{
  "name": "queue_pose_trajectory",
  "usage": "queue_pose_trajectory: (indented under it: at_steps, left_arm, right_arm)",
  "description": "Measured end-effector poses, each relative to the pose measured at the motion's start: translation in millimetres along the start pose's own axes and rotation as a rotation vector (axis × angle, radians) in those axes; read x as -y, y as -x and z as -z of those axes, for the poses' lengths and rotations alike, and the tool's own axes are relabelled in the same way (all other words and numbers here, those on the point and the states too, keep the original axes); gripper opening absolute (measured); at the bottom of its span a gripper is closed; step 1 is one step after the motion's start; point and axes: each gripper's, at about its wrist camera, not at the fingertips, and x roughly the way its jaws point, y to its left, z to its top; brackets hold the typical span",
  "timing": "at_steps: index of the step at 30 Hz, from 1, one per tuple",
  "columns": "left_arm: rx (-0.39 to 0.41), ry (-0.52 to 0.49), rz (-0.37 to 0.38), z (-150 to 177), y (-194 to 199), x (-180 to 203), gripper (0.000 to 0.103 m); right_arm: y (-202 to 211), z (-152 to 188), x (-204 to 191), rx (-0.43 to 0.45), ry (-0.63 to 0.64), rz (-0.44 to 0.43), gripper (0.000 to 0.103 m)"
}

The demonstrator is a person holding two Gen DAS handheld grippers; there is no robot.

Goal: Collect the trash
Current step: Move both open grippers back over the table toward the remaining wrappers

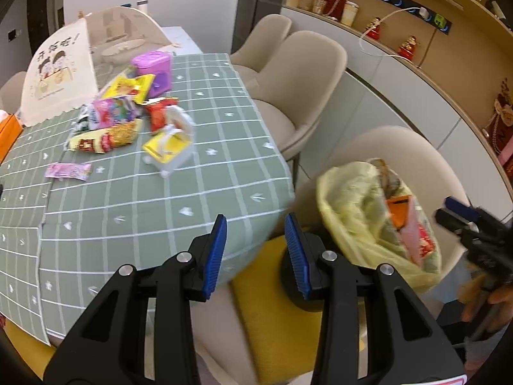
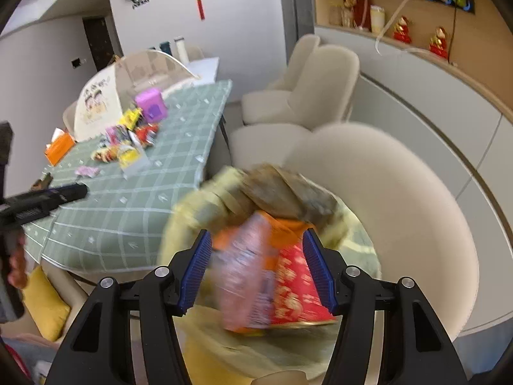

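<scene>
A pile of snack wrappers (image 1: 112, 122) lies on the green checked tablecloth (image 1: 144, 199), with a small white toy cart (image 1: 173, 147) and a loose pink wrapper (image 1: 69, 170). A yellow trash bag (image 1: 359, 211) stands open to the right of the table, holding wrappers. My left gripper (image 1: 256, 250) is open and empty over the table's near corner. My right gripper (image 2: 258, 269) is open just above the bag (image 2: 198, 211), with a blurred pink, orange and red wrapper (image 2: 266, 276) between its fingers; it also shows in the left wrist view (image 1: 465, 221).
A purple box (image 1: 154, 70) and a printed mesh food cover (image 1: 61, 70) stand at the table's far side, an orange tissue box (image 2: 59, 147) at its left. Beige chairs (image 1: 301, 73) line the right side; one holds a yellow cushion (image 1: 275, 320). A cabinet wall curves along the right.
</scene>
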Motion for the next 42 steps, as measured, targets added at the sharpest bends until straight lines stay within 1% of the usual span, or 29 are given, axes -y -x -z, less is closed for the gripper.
queue_pose_trajectory:
  at_steps: [5,8,12,15,18,20,23,28,31,34,36,37,40,42]
  left_arm:
    - [0.002,0.061,-0.007,-4.3,-2.4,-54.2,0.036]
    - [-0.001,0.118,-0.024,-6.0,-2.0,-97.7,0.036]
    - [-0.003,0.184,-0.059,-5.8,1.6,-155.7,0.036]
    - [0.000,0.210,-0.089,-3.8,6.0,-190.9,0.036]
    - [0.005,0.213,-0.120,-3.4,11.5,-217.3,0.036]
    - [0.011,0.207,-0.134,-4.0,15.3,-233.6,0.036]
    - [0.015,0.191,-0.152,-3.8,18.1,-259.1,0.036]
    - [-0.003,0.193,-0.143,-7.8,11.1,-290.0,0.036]
    - [-0.015,0.210,-0.117,-10.9,2.7,-311.2,0.036]
    - [-0.021,0.203,-0.031,-16.9,-8.8,-330.5,0.036]
    - [-0.015,0.180,0.051,-23.7,-17.7,-342.4,0.036]
    - [-0.012,0.167,0.074,-27.8,-22.3,-347.8,0.036]
    - [0.010,0.129,0.108,-43.0,-33.0,-362.9,0.036]
    - [0.014,0.091,0.130,-55.0,-41.3,-372.1,0.036]
  right_arm:
    - [-8.3,-20.1,-55.1,0.027,0.058,0.019,0.056]
    - [-23.4,-32.4,-90.8,0.021,0.071,0.004,0.056]
    - [-44.9,-44.7,-128.4,0.009,0.050,-0.017,0.056]
    - [-66.2,-55.1,-160.6,0.004,0.031,-0.028,0.056]
    - [-82.6,-59.3,-185.6,-0.011,0.028,-0.062,0.056]
    - [-95.9,-62.3,-209.7,-0.022,0.046,-0.080,0.056]
    - [-112.2,-65.3,-239.9,-0.034,0.082,-0.085,0.056]
    - [-140.4,-68.1,-277.8,-0.069,0.107,-0.086,0.056]
    - [-154.4,-69.7,-294.6,-0.082,0.115,-0.072,0.056]
    - [-167.4,-71.0,-305.8,-0.096,0.110,-0.043,0.056]
    - [-174.1,-72.7,-310.0,-0.098,0.093,-0.028,0.056]
    - [-179.5,-74.3,-312.8,-0.104,0.076,-0.021,0.056]
    - [-191.3,-78.2,-320.3,-0.115,0.035,-0.022,0.056]
    - [-197.3,-79.6,-326.3,-0.120,0.031,-0.023,0.056]
